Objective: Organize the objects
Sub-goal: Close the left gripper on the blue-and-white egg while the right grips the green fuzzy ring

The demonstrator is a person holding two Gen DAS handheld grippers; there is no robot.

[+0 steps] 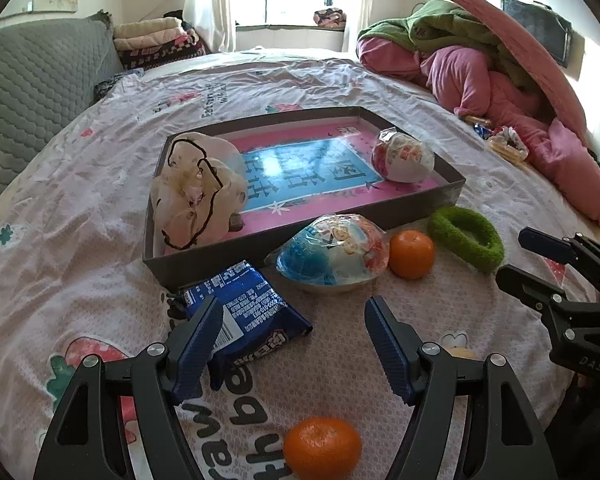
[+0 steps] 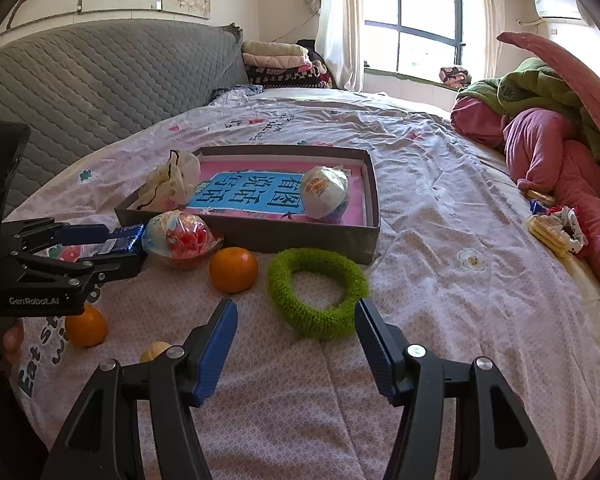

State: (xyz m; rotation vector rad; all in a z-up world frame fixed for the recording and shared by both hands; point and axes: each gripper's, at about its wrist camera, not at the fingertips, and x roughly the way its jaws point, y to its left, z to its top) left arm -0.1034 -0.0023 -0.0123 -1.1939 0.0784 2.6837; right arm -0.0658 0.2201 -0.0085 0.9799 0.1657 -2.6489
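Observation:
A shallow dark box [image 1: 204, 264] [image 2: 260, 236] with a pink and blue floor lies on the bed. In it are a cream bag [image 1: 192, 192] [image 2: 168, 184] and a wrapped egg toy [image 1: 404, 156] [image 2: 324, 192]. In front lie a blue snack packet [image 1: 240, 304] [image 2: 120, 240], a wrapped toy bowl [image 1: 336, 256] [image 2: 180, 240], two oranges [image 1: 412, 254] [image 1: 322, 448] [image 2: 233, 270] [image 2: 86, 328] and a green fuzzy ring [image 1: 466, 236] [image 2: 316, 292]. My left gripper [image 1: 294, 312] [image 2: 100, 246] is open over the packet's near end. My right gripper [image 2: 296, 312] [image 1: 512, 256] is open just short of the ring.
A grey quilted headboard [image 2: 100, 80] runs along the left. Pink and green bedding [image 1: 480, 64] [image 2: 560, 140] is piled at the right, with small snacks [image 2: 556, 228] beside it. Folded blankets [image 2: 280, 60] lie by the window. A small yellowish object [image 2: 156, 350] lies near my right gripper.

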